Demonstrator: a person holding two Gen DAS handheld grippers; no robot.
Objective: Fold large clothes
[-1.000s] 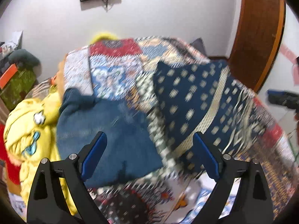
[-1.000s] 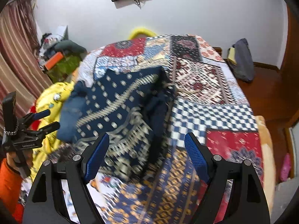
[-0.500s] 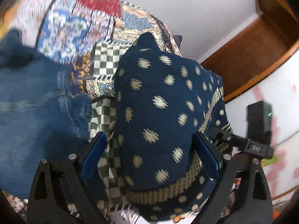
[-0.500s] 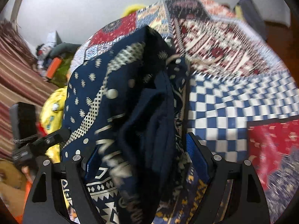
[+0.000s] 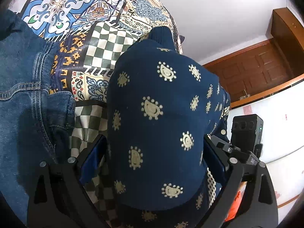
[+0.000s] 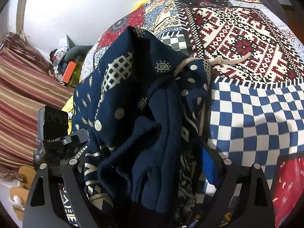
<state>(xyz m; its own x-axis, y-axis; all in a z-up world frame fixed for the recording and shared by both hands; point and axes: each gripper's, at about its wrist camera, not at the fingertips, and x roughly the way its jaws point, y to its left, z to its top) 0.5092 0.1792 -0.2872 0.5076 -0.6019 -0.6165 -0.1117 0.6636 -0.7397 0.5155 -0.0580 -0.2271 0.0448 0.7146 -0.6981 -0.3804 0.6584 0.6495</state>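
Note:
A navy patterned garment with cream paisley motifs lies bunched on the patchwork bedspread. My left gripper is open, its jaws wide on either side of the garment's near end. In the right wrist view the same garment is a crumpled heap with a beige drawstring. My right gripper is open and straddles the heap's near edge. Each gripper shows in the other's view: the right one, the left one.
Blue jeans lie on the bed left of the garment. A yellow garment and clutter with an orange box sit beyond the bed's left side. A wooden door stands at the right.
Both grippers have moved in close to the navy garment from opposite sides, until its near edges sit between their open jaws. The garment fills much more of both views.

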